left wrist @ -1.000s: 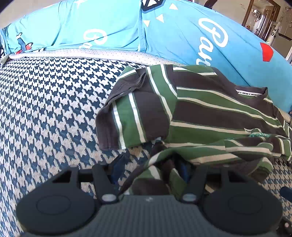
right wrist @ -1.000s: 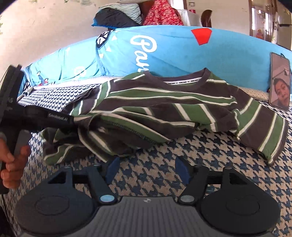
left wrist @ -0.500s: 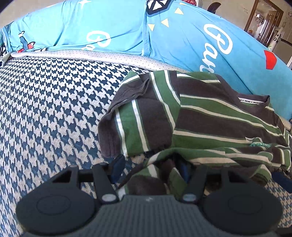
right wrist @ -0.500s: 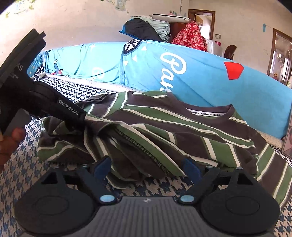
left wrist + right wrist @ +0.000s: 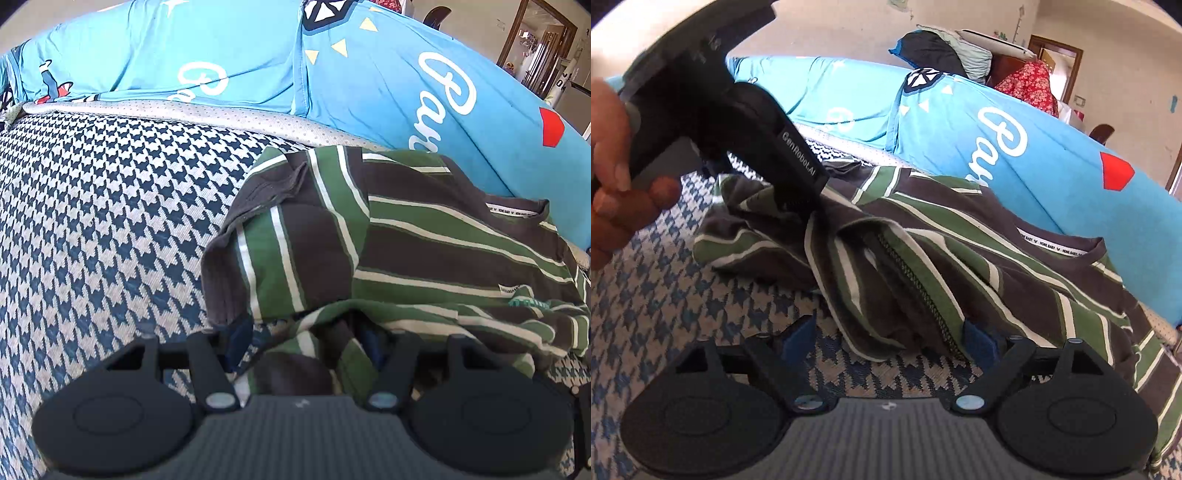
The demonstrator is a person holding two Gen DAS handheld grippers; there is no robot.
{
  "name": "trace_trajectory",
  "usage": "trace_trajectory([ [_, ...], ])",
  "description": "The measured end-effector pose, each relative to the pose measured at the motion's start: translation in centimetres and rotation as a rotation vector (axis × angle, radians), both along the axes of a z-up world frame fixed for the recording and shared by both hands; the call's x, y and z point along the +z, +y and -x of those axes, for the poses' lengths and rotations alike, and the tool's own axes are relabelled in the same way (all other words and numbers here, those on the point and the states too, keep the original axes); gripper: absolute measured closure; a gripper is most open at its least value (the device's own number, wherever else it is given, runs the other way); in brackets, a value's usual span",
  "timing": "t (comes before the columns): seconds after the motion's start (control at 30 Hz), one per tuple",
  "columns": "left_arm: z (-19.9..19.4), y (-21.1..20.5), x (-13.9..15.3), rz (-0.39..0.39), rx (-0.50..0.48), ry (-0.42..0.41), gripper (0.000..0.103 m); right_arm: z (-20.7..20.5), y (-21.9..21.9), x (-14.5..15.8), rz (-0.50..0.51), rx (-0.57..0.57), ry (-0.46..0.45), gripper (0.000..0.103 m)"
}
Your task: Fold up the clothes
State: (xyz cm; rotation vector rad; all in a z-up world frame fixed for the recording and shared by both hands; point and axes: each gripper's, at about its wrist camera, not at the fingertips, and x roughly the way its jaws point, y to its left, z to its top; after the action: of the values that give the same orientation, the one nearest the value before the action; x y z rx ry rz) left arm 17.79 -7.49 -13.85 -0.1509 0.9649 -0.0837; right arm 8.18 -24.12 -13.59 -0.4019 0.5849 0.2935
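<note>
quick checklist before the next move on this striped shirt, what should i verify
1. Left hand-held gripper has fabric of the striped shirt between its fingers: ok; closure: cannot tell.
2. Right hand-held gripper open: ok.
3. Shirt hem lies between the right fingers: ok.
4. Shirt flat: not ok, bunched.
5. Collar visible: ok.
6. Houndstooth cover bare to the left: ok.

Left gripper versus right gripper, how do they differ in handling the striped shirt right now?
The left gripper has its fingers narrowed on a bunch of the striped shirt; the right gripper is spread wider, a folded edge lying unclamped between its fingers. The left gripper holds cloth raised off the houndstooth cover; the right gripper sits low over it. Both have blue pads.
</note>
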Motion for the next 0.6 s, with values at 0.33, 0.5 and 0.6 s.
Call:
trace_trajectory([
  [0.33,0.4,-0.1,0.4,0.003,-0.015,-0.013,0.044,-1.2,-1.9,2.2,-0.097,-0.170,-0.060,0.089],
  [0.5,1.4,-0.5,1.6,-0.013,-0.035,-0.063,0.037,0.2,-2.1,5.1,-0.118,-0.181,-0.106,0.090],
  [0.6,2.4,-0.9,2.6,-0.022,-0.059,-0.095,0.037,1.3,-2.2,6.8,-0.123,-0.182,-0.136,0.091],
])
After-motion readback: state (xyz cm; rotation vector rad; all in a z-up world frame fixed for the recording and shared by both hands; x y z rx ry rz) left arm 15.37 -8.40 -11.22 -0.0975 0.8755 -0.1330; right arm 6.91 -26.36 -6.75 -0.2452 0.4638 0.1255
